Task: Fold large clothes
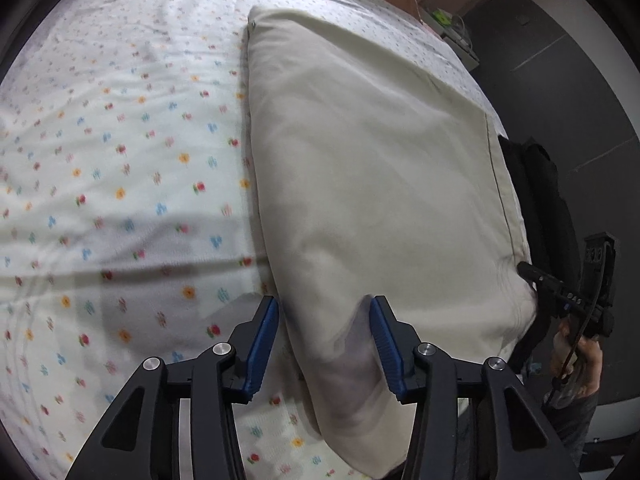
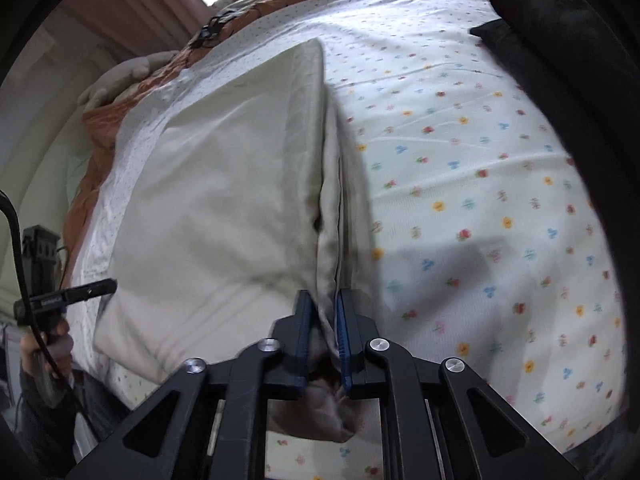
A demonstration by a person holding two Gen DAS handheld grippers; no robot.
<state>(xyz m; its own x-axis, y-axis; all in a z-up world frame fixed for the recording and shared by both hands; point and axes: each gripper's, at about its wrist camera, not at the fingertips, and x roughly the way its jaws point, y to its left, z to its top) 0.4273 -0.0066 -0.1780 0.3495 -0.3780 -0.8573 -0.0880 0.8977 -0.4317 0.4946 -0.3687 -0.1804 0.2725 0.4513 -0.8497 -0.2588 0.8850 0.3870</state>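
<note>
1. Left wrist view: the cream garment [image 1: 372,168], already folded into a long rectangle, lies on the flowered bedsheet [image 1: 120,140] along the bed's side edge, its near end reaching the near edge.
2. The left gripper [image 1: 324,320] straddles the garment's near corner with its jaws half spread; the cloth lies between the blue pads [image 1: 264,344], but the left pad stands clear of it, so no grip is judged made. This placement suits catching the corner for a further fold.
3. The right gripper [image 1: 560,292], seen here at the garment's opposite near corner, meets the hem; a hand [image 1: 580,364] carries it.
4. Right wrist view: the right gripper [image 2: 322,332] has its jaws narrow, pinching the stacked layers of the garment [image 2: 224,200] at their edge, presumably so the layers travel together.
5. Judgement: both near corners are being secured so that the near end can be carried over toward the far end.
6. Risk: an uneven left grip could skew the fold.
</note>
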